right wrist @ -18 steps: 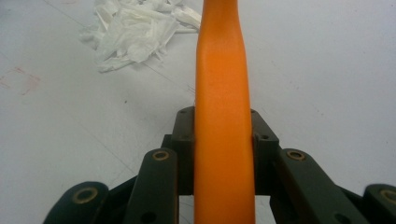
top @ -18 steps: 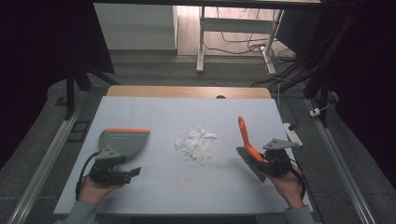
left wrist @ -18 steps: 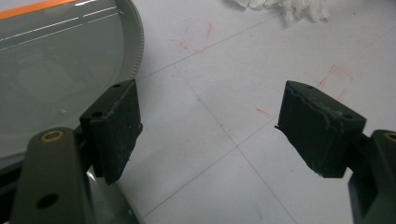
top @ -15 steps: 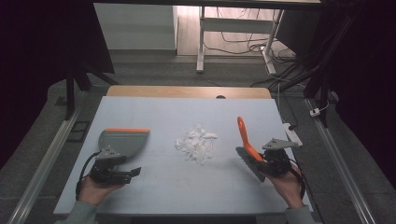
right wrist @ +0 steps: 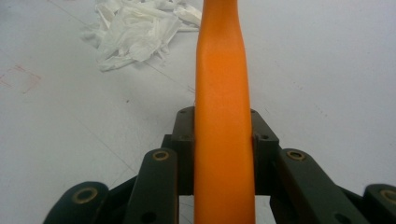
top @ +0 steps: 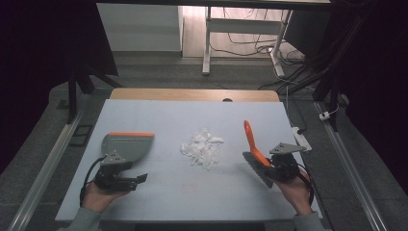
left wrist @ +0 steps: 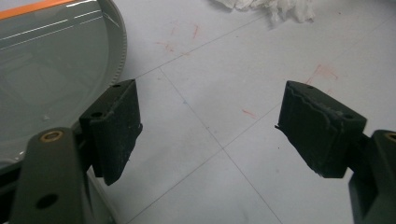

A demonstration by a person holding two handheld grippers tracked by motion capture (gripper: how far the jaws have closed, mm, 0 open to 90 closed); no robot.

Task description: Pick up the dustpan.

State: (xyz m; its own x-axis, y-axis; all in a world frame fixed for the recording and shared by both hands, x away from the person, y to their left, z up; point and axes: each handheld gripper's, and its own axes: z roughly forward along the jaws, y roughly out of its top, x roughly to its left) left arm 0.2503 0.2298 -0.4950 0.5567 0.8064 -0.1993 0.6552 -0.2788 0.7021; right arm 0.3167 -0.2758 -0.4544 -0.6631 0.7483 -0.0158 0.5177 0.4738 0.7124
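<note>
A grey dustpan (top: 126,145) with an orange rim lies on the pale table (top: 168,115) at the left. My left gripper (top: 137,179) sits just in front of it, open, with nothing between its fingers (left wrist: 116,126); the dustpan (left wrist: 46,70) is beside its left jaw. A pile of white paper scraps (top: 202,149) lies mid-table, also seen from my left gripper (left wrist: 275,7) and right gripper (right wrist: 135,32). My right gripper (top: 270,166) is shut on a brush (top: 250,137), orange handle tilted up and away, bristles low. The jaws (right wrist: 224,135) clamp the brush handle (right wrist: 223,70).
A wooden strip (top: 192,94) borders the table's far edge. A white power strip (top: 300,138) lies off the right side. Metal rails run along both sides, and a desk frame with cables (top: 250,43) stands on the floor beyond.
</note>
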